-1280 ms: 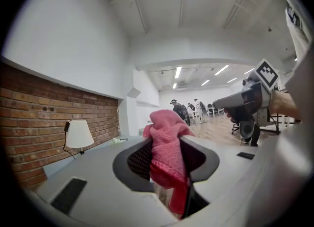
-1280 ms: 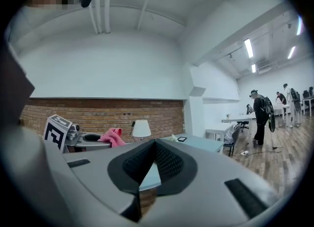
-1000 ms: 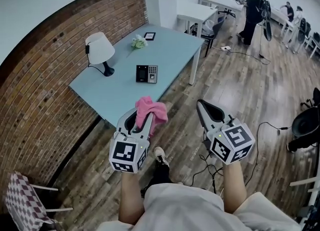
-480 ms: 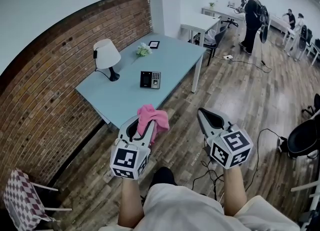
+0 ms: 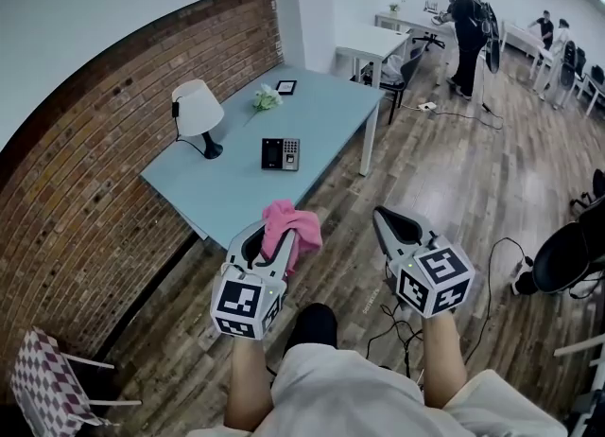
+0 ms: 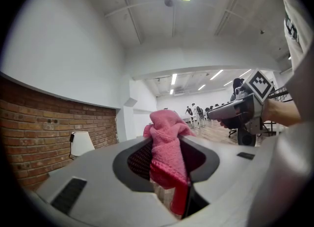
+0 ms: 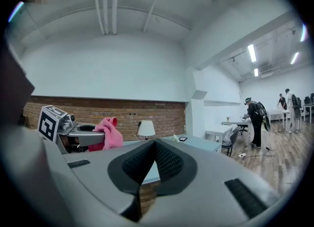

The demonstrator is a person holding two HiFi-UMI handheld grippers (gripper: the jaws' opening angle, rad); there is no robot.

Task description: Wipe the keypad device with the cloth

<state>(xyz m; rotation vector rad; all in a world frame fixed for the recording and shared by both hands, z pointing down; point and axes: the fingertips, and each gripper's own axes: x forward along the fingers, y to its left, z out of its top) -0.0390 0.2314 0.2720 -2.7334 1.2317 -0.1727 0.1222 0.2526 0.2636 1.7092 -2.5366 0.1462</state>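
A pink cloth (image 5: 289, 221) is pinched between the jaws of the left gripper (image 5: 267, 236), with its folds draped over the tips. The right gripper (image 5: 390, 217) is held at its 3 o'clock, jaws pressed together on nothing. The keypad device (image 5: 281, 153) is seen on the light blue bench (image 5: 227, 194), at 12 o'clock from the cloth and well apart from it.

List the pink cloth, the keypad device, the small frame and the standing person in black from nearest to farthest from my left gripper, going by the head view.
1. Pink cloth, clamped in the left gripper itself.
2. Keypad device, mid-table, ahead.
3. Small frame, at the table's far end.
4. Standing person, at the back of the room.
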